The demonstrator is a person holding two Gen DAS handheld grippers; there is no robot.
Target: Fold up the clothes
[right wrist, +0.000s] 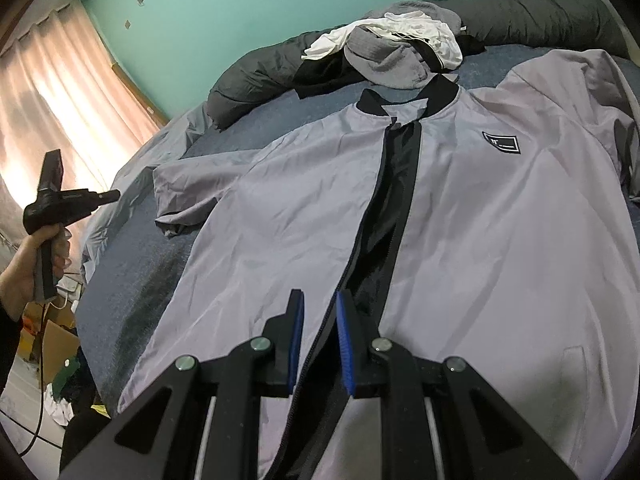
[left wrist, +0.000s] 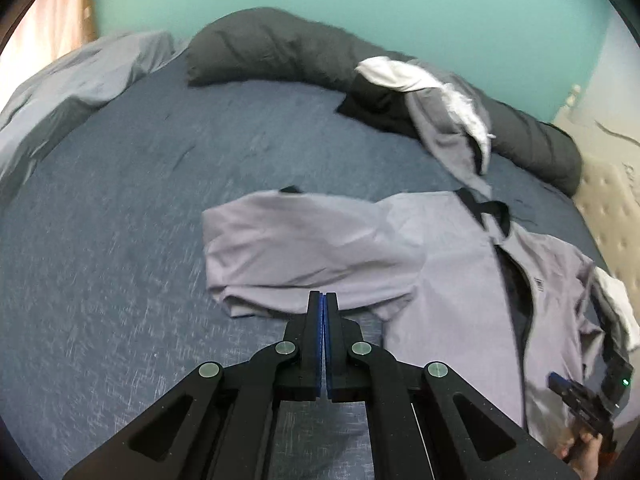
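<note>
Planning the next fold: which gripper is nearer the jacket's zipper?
Right. The right gripper hangs just over the zipper near the hem, jaws slightly apart. The left gripper is shut, off beside the folded sleeve.

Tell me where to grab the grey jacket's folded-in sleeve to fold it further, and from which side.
Probably grip the sleeve at its free cuff end, the outer edge farthest from the zip, coming in from that open side. The sleeve lies flat across the bed, and that edge is doubled and slightly lifted, giving the left gripper's shut fingers something to pinch.

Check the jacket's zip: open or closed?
Open: the grey jacket lies spread front-up, its zip parted, black lining showing between.
</note>
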